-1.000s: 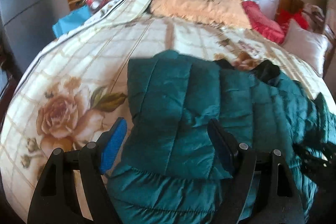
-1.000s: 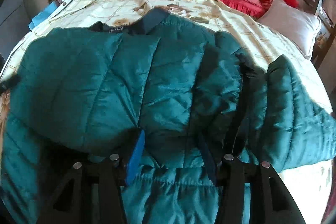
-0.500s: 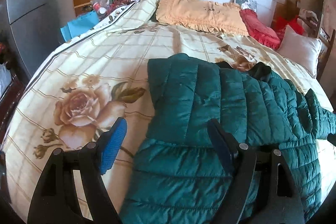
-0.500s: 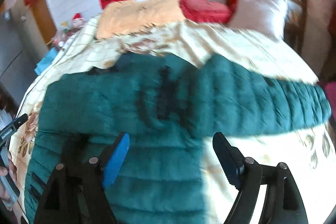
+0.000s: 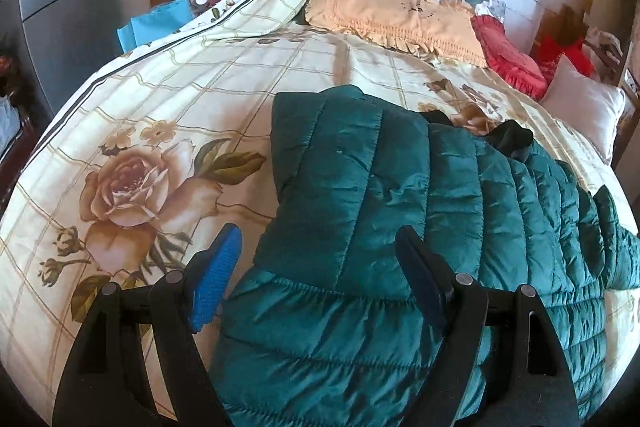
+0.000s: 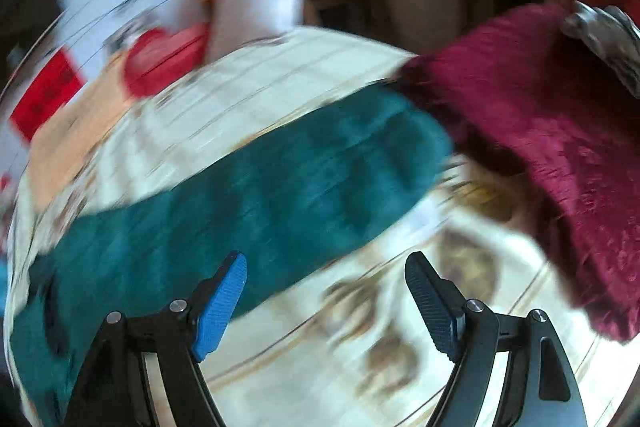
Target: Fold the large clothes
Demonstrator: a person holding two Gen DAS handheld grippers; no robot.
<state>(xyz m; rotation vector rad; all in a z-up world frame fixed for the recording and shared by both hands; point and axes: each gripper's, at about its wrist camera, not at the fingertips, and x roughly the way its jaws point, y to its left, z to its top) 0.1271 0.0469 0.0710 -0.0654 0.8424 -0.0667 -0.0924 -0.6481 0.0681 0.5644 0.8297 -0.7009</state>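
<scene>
A dark green quilted jacket [image 5: 400, 227] lies on the floral bedspread [image 5: 160, 115], its left sleeve folded over the body. My left gripper [image 5: 318, 275] is open and empty, above the jacket's near left part. In the blurred right wrist view the jacket's other sleeve [image 6: 280, 187] stretches out flat across the bed toward the right. My right gripper [image 6: 326, 287] is open and empty, just in front of that sleeve's near edge.
A yellow frilled pillow [image 5: 392, 11], a red cushion [image 5: 508, 55] and a white pillow [image 5: 580, 111] lie at the bed's head. A dark red blanket [image 6: 540, 131] lies by the sleeve's end. A blue bag [image 5: 156, 25] and clutter stand at the far left.
My right gripper opened, let go of the jacket and swung right toward the spread sleeve; its view is now blurred. My left gripper pulled back slightly, still open.
</scene>
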